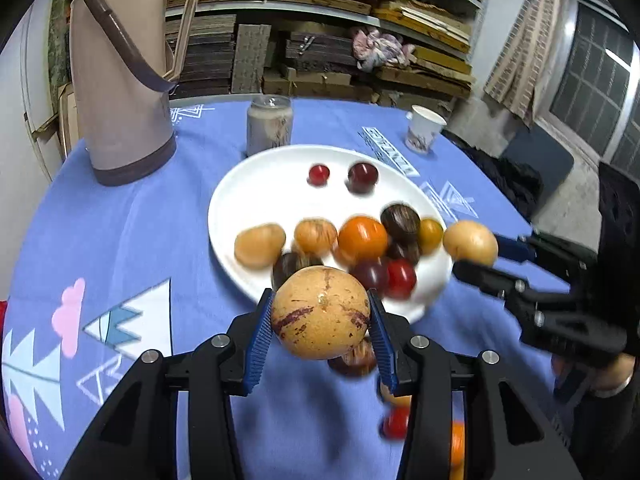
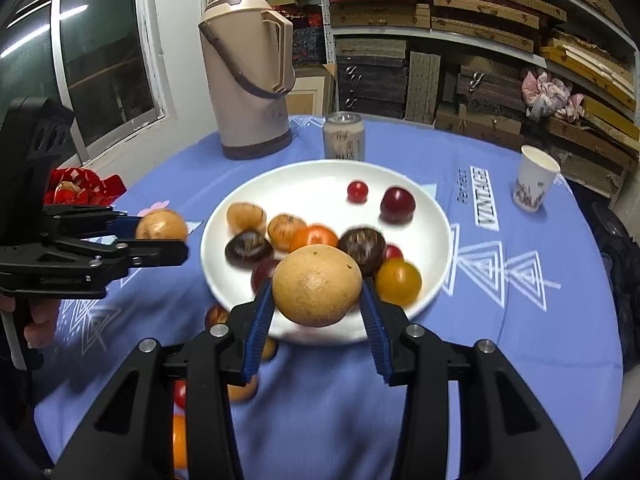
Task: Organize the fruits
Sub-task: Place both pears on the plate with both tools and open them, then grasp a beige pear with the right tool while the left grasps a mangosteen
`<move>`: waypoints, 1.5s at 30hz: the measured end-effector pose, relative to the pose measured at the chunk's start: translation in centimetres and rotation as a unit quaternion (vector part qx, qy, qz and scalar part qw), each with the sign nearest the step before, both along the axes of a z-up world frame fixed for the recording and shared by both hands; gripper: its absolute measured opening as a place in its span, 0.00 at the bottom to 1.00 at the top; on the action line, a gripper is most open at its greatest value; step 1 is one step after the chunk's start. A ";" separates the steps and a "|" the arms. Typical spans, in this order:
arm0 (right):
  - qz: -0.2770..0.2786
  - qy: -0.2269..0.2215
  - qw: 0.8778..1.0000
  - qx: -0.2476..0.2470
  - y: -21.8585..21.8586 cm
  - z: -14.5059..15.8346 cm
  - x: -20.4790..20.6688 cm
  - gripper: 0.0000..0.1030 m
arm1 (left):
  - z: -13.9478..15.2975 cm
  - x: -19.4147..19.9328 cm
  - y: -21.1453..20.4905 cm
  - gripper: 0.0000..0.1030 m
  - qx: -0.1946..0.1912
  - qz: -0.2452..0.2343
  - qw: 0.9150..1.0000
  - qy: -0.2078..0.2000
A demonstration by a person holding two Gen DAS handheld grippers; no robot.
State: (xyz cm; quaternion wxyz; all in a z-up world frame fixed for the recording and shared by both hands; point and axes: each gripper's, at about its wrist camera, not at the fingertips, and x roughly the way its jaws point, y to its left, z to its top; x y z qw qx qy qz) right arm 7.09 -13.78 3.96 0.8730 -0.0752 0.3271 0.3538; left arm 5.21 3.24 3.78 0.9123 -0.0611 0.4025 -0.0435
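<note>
The left gripper (image 1: 320, 316) pinches a tan, purple-streaked round fruit (image 1: 320, 312) between its blue pads, above the near rim of the white plate (image 1: 256, 184). The right gripper (image 2: 316, 296) clamps a plain tan round fruit (image 2: 317, 285) over the same rim. The plate holds mixed small fruits on a blue tablecloth (image 1: 120, 220); a beige thermos (image 1: 120, 80), jar (image 1: 269, 124) and paper cup (image 1: 423, 128) stand behind.

Left wrist view: looks steeply down along own fingers (image 1: 260, 336) at plate (image 1: 256, 184), close; right gripper (image 1: 476, 264) enters at right edge. Right wrist view: same downward aim, plate (image 2: 320, 176) close ahead; left gripper (image 2: 164, 240) at left edge. Shared: plate, flask (image 1: 120, 80), tablecloth (image 1: 120, 220), shelves (image 1: 320, 8).
</note>
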 end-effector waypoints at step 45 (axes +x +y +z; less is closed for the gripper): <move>0.075 -0.007 0.997 0.011 -0.6 -1.9 -4.6 0.70 | -2.4 -3.1 1.7 0.83 0.001 0.060 0.998 -0.008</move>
